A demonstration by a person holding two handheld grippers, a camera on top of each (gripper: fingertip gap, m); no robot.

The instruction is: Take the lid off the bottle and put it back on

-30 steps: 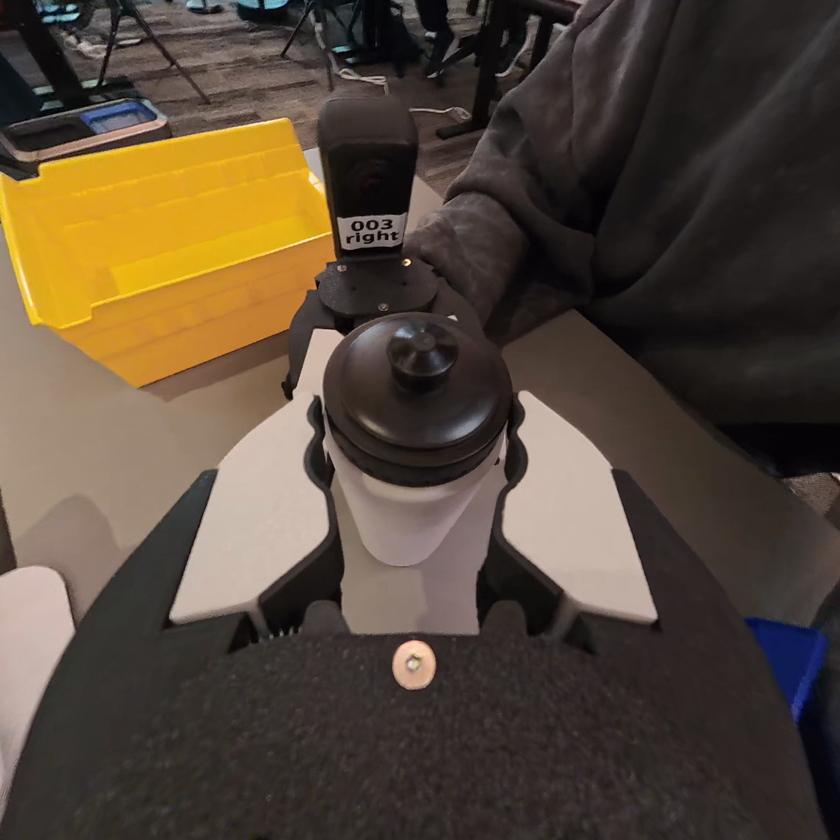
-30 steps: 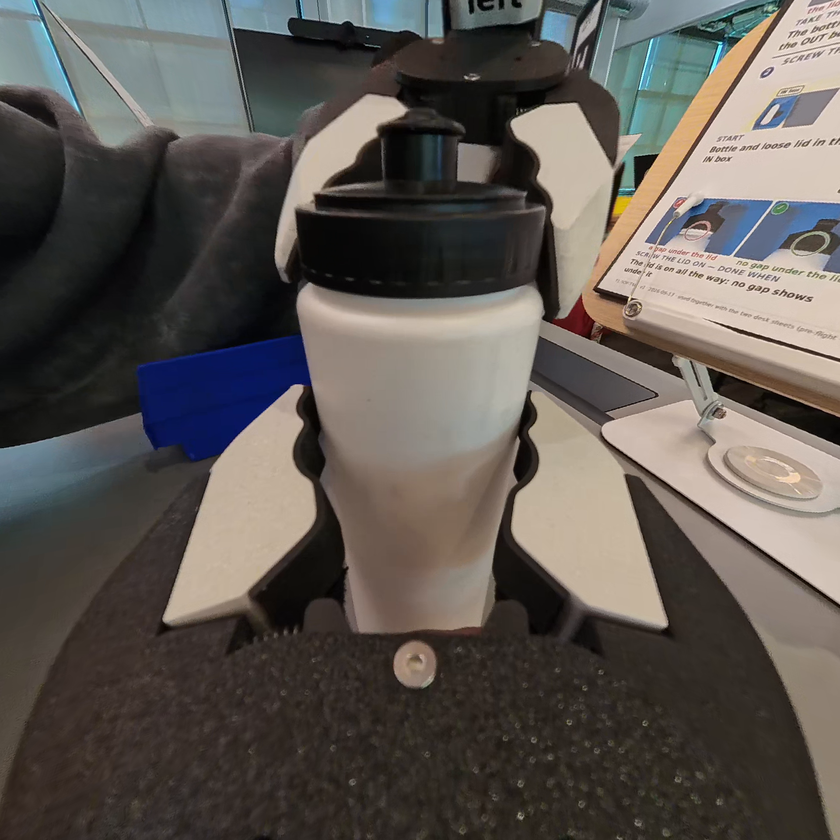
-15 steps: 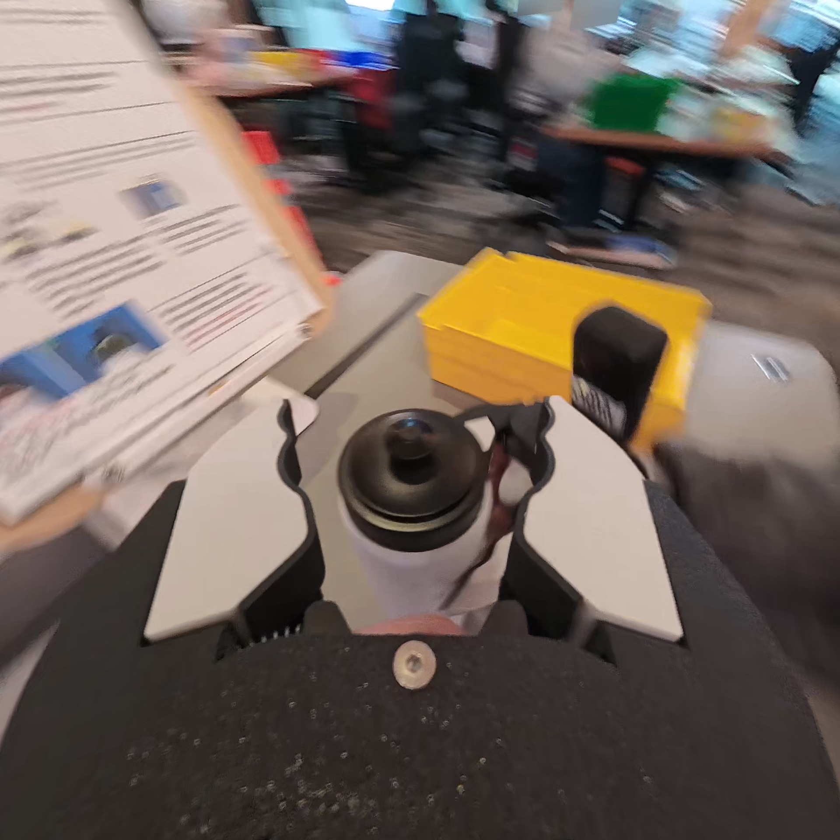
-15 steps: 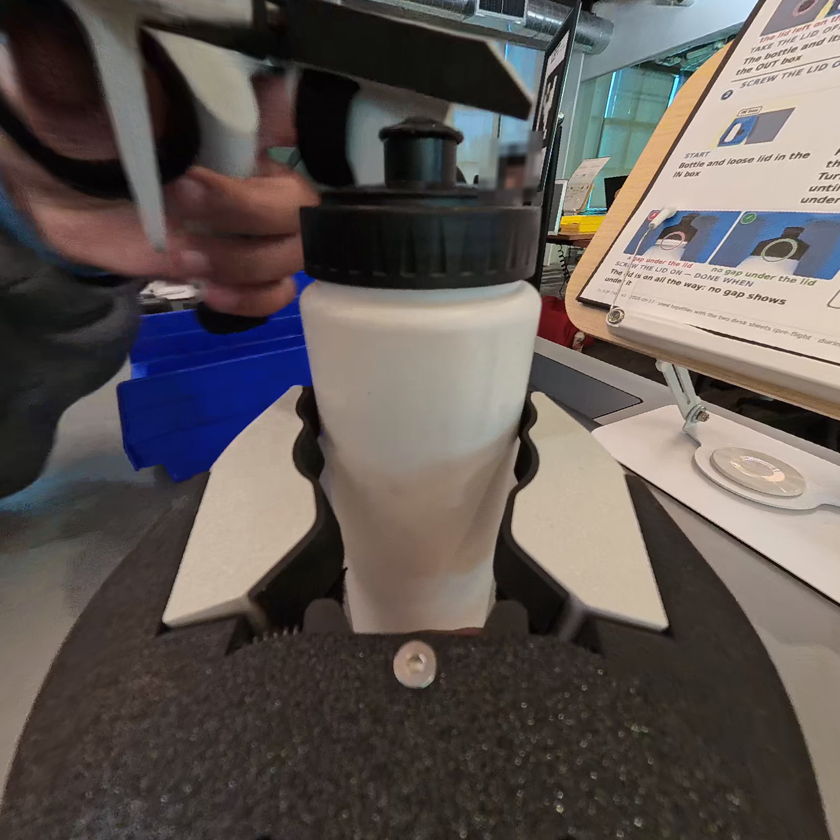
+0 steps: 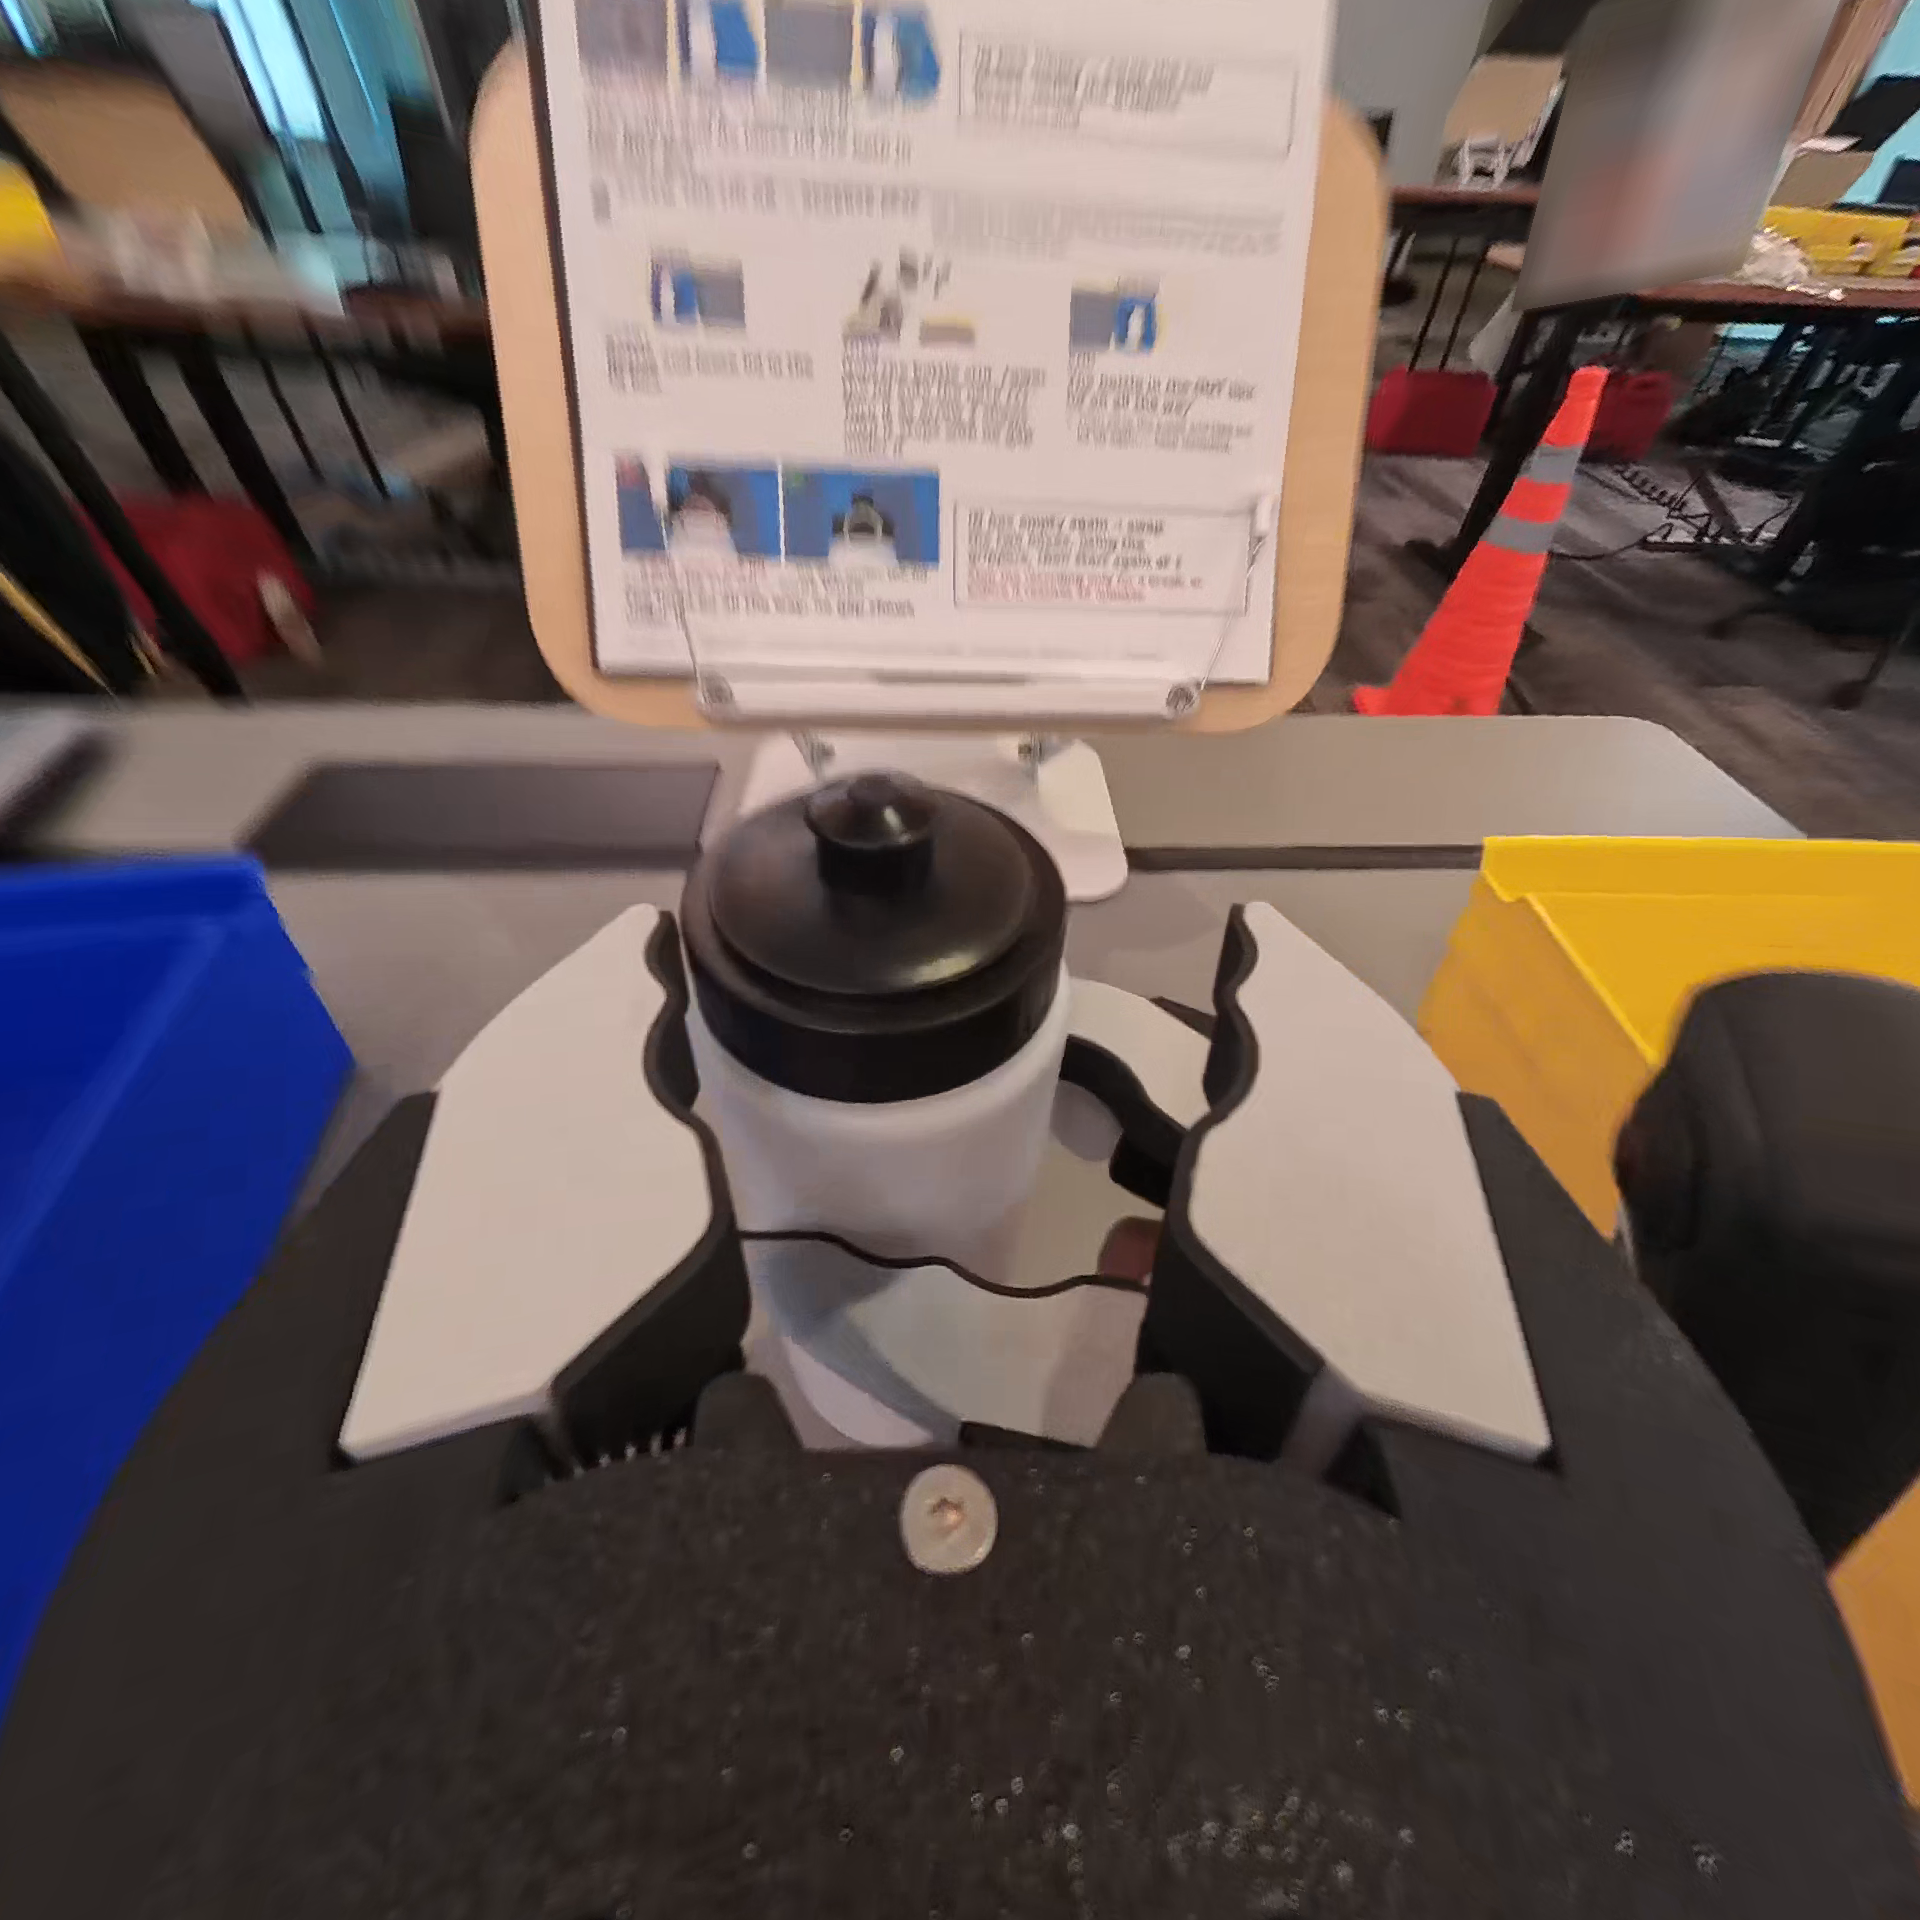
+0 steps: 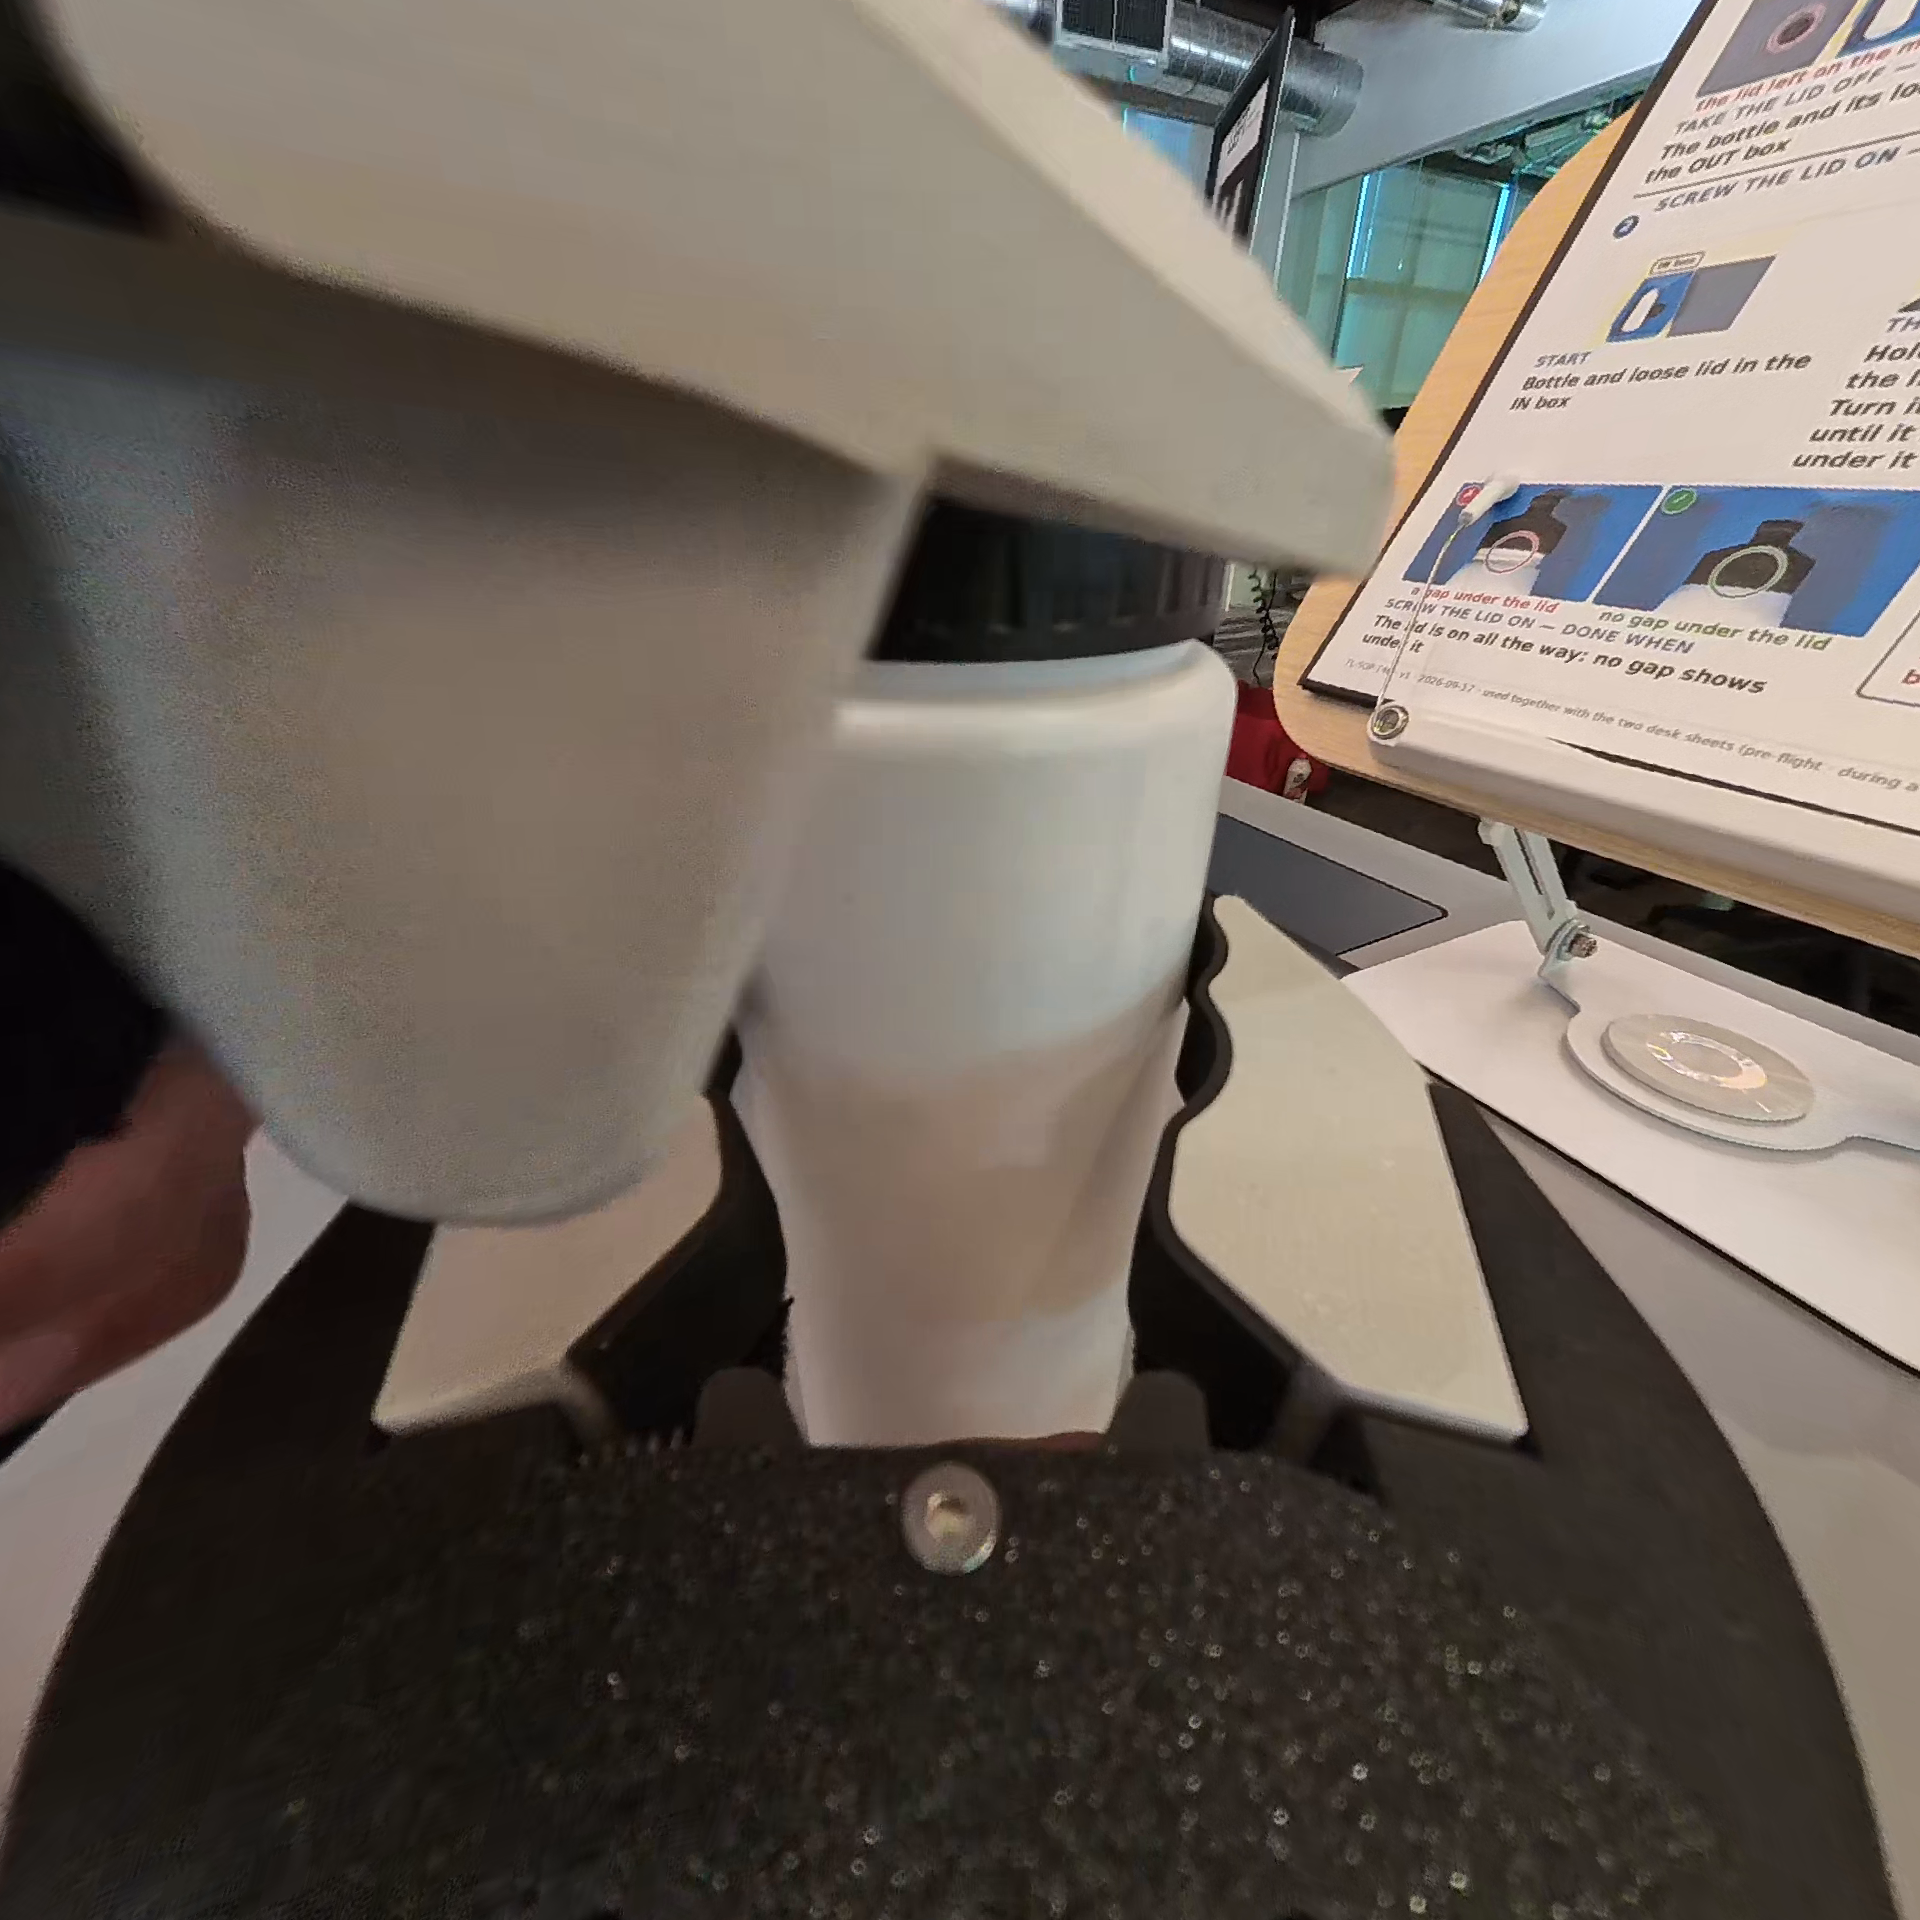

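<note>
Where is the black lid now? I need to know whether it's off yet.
In the left wrist view the black lid sits on the white bottle, between the left gripper fingers.

grey table | on it: blue bin at left edge, yellow bin at right edge, white stand base at centre rear carrying wooden board with 1 printed sheet | dark inset panel left of base
</note>
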